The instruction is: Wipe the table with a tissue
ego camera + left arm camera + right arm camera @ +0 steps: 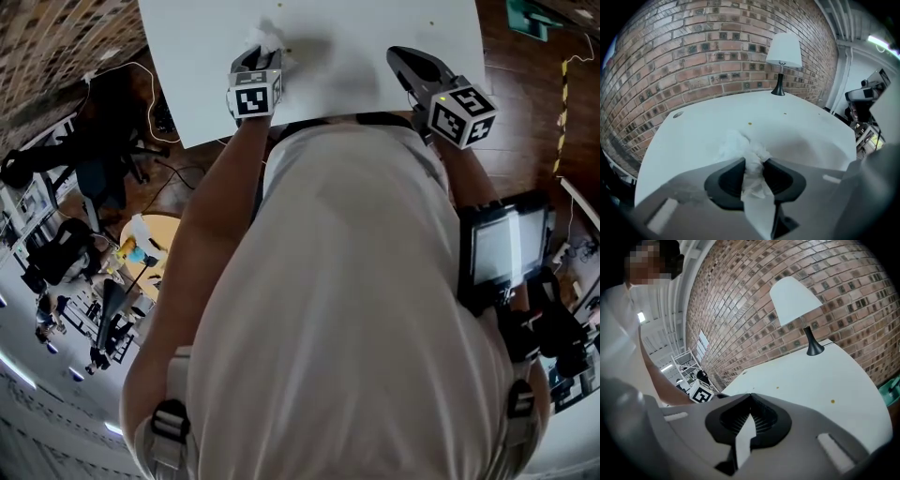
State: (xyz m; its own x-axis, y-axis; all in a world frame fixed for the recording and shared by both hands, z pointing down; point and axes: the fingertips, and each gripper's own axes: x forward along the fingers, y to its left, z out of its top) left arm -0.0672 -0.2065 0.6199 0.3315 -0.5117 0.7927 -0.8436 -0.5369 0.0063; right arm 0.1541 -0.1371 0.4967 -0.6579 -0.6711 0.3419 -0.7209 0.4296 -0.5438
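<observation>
brick wall [717, 51]: behind the table's far edge, ahead of both grippers.
table [693, 136]: white top, with bare surface ahead of the left gripper [754, 161] as far as the far edge. The near edge lies just behind both grippers.
lamp [783, 61]: upright at the far edge, well ahead of the left gripper and to its right.
right gripper [751, 397]: jaws pressed together, nothing between them.
left gripper: jaws pinching the tissue [745, 150].
tissue: crumpled, bunched ahead of the jaw tips with its tail trailing back between them.
hidden: the person's torso covers the near edge between the arms.

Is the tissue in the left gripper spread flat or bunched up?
Bunched up: the tissue is a crumpled wad pinched between the left gripper's jaws.
</observation>
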